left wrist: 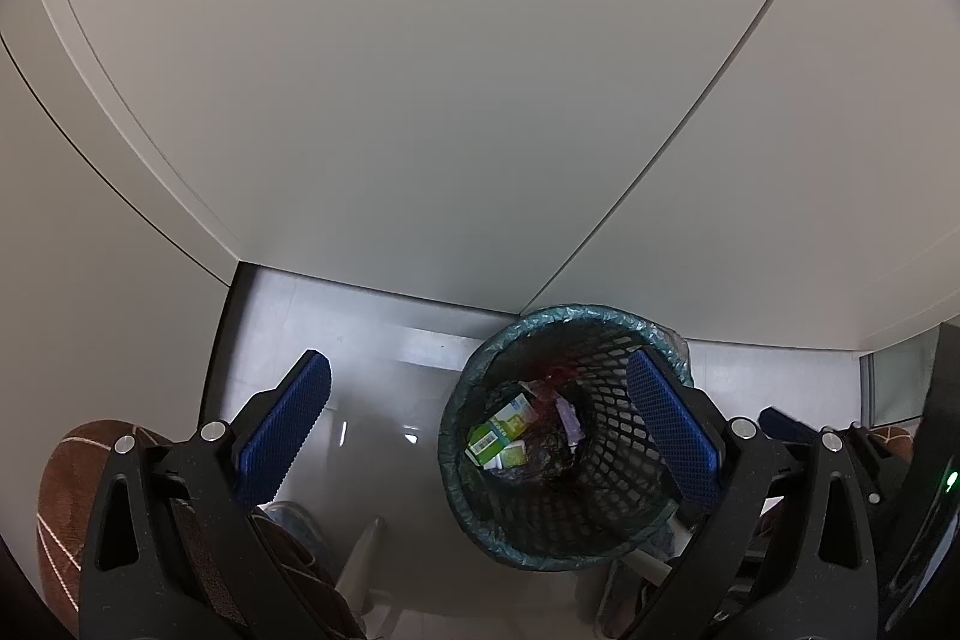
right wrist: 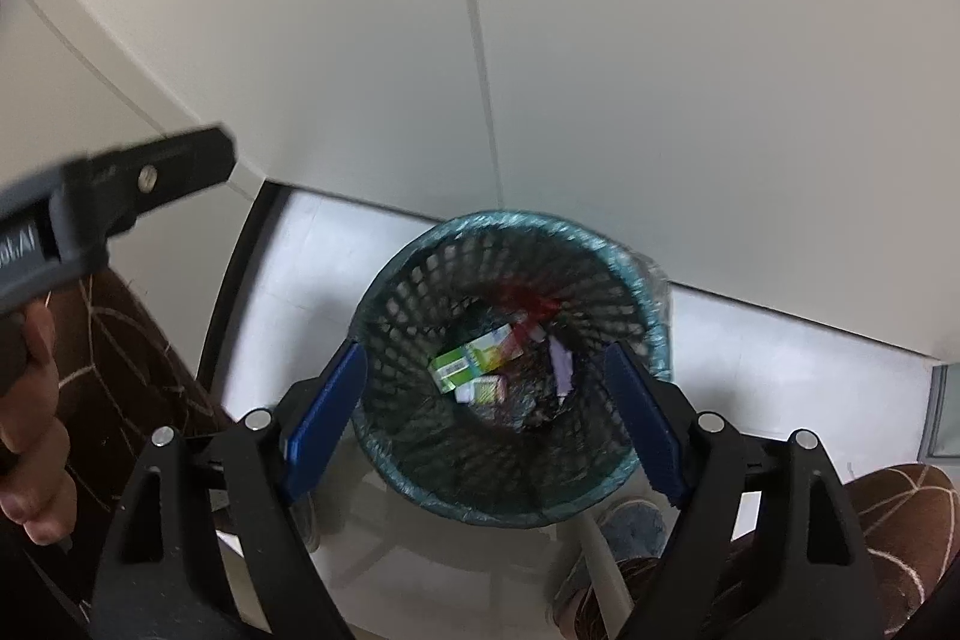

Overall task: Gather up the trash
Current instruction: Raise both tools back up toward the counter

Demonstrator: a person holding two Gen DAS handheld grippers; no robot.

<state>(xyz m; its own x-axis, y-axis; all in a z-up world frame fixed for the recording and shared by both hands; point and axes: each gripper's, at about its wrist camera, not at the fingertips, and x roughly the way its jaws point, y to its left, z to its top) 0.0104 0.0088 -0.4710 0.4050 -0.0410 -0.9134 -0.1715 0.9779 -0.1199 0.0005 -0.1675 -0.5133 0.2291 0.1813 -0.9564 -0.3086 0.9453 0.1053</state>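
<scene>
A black mesh waste bin with a teal bag liner stands on the pale floor against white panels. Inside lie a green carton, a small green-and-white box, a purple wrapper and a red scrap. My right gripper hangs straight over the bin mouth, open, with nothing between its blue pads. My left gripper is open and empty too, a little left of the bin, its right finger over the rim. In the right wrist view its black body shows at upper left, held by a hand.
White cabinet panels rise right behind the bin. The glossy tiled floor spreads to its left. Brown patterned trouser legs flank the bin on both sides. A blue slipper and a white pole lie just before it.
</scene>
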